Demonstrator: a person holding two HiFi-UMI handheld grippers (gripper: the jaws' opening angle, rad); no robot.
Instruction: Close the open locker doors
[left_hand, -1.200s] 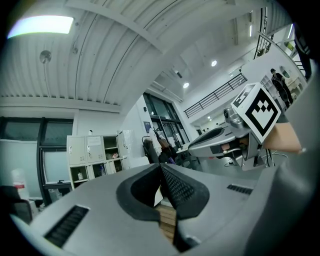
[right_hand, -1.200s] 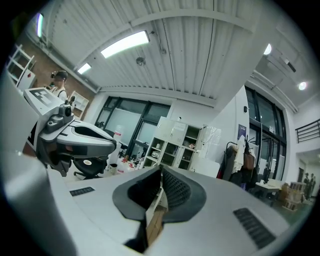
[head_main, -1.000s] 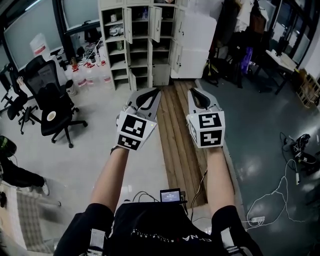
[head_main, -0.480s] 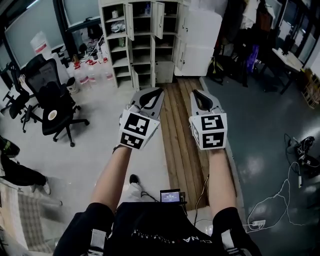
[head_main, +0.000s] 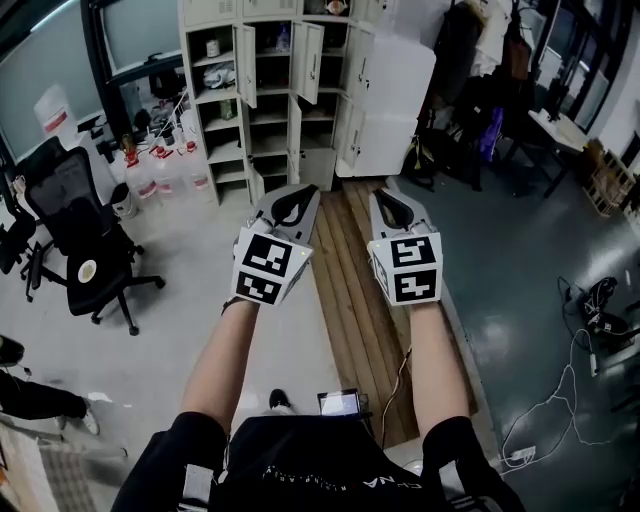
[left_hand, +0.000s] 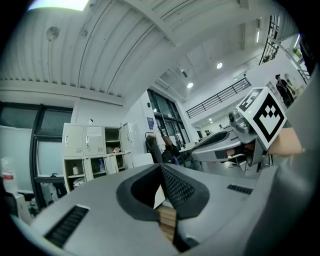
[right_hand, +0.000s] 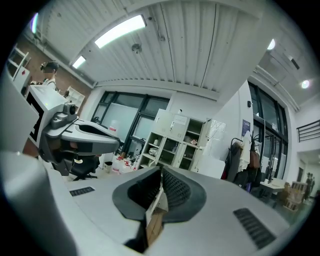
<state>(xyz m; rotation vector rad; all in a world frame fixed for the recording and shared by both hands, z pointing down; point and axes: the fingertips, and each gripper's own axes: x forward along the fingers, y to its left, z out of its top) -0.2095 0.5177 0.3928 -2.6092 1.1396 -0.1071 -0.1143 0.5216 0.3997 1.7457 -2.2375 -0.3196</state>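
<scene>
The beige locker bank (head_main: 270, 90) stands against the far wall, still some way ahead of me. Several of its doors hang open, among them an upper door (head_main: 246, 64), another beside it (head_main: 311, 60) and a low one (head_main: 257, 183). Shelves inside hold small items. My left gripper (head_main: 303, 192) and right gripper (head_main: 383, 198) are held level side by side, pointing at the lockers, both shut and empty. The lockers (left_hand: 95, 150) show beyond the closed left gripper (left_hand: 161, 169) in the left gripper view. In the right gripper view the lockers (right_hand: 175, 140) stand past the shut right gripper (right_hand: 161, 172).
A strip of wooden planks (head_main: 350, 300) runs along the floor to the lockers. A black office chair (head_main: 75, 235) and several bottles (head_main: 160, 172) are at the left. A white cabinet (head_main: 395, 90), hanging clothes (head_main: 480, 90) and floor cables (head_main: 590, 320) are at the right.
The whole view has moved forward: the lockers are nearer and larger, and the chair has slid towards the left edge. Both grippers keep the same level, shut pose.
</scene>
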